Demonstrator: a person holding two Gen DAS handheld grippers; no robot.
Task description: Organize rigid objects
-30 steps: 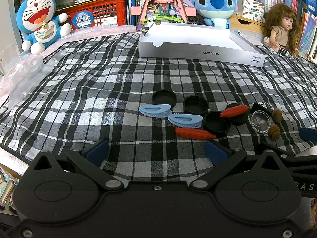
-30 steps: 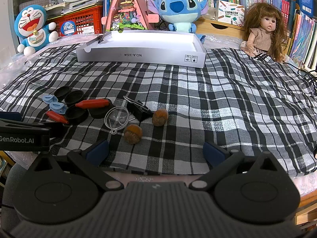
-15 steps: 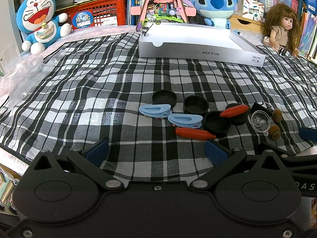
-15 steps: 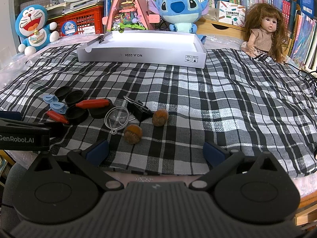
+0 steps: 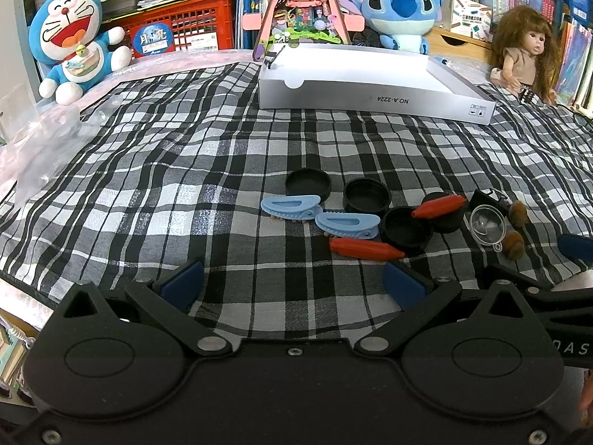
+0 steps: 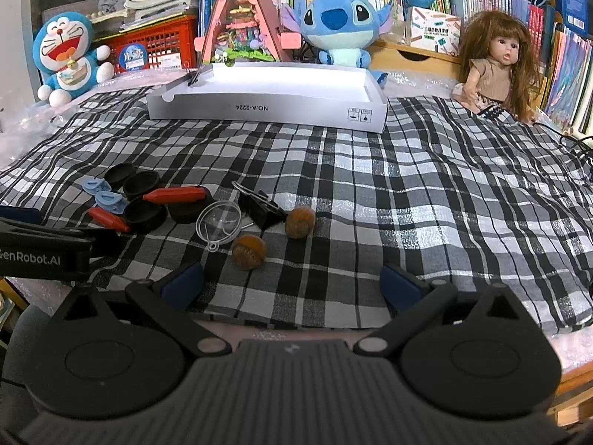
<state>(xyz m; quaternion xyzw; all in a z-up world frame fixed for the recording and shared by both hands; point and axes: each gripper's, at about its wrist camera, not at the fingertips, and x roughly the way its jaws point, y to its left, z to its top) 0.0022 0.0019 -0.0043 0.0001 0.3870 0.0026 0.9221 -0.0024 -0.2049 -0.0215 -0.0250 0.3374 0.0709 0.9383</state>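
- Both grippers we hold low at the near edge of the cloth (image 5: 155, 170): the left gripper (image 5: 292, 283) has its jaws spread wide with nothing between them, and the right gripper (image 6: 292, 283) is likewise spread and empty.
- Nearest the right gripper lie two brown nuts (image 6: 249, 251) and a clear funnel (image 6: 219, 222), with a black binder clip (image 6: 261, 205) just behind it.
- Nearest the left gripper lies a red peg (image 5: 365, 248), touching a black cap (image 5: 407, 227); a second red peg (image 5: 438, 206) rests across another cap.
- Just beyond are two blue clips (image 5: 291, 207), side by side and touching, then two more caps (image 5: 308, 184) a little further back.
- Well past the heap sits the white tray (image 5: 374, 98), which looks empty apart from a clip on its left corner; we judge it to be where the items should go.
- We judge the task barely begun: every small item is on the cloth and neither gripper is closing on anything.
- Next, we think, each gripper should drop onto its nearest piece, the red peg on the left and a nut on the right, pinch across the narrow width, then carry it to the tray.
- The nuts may roll when nudged, so we would come straight down on them.
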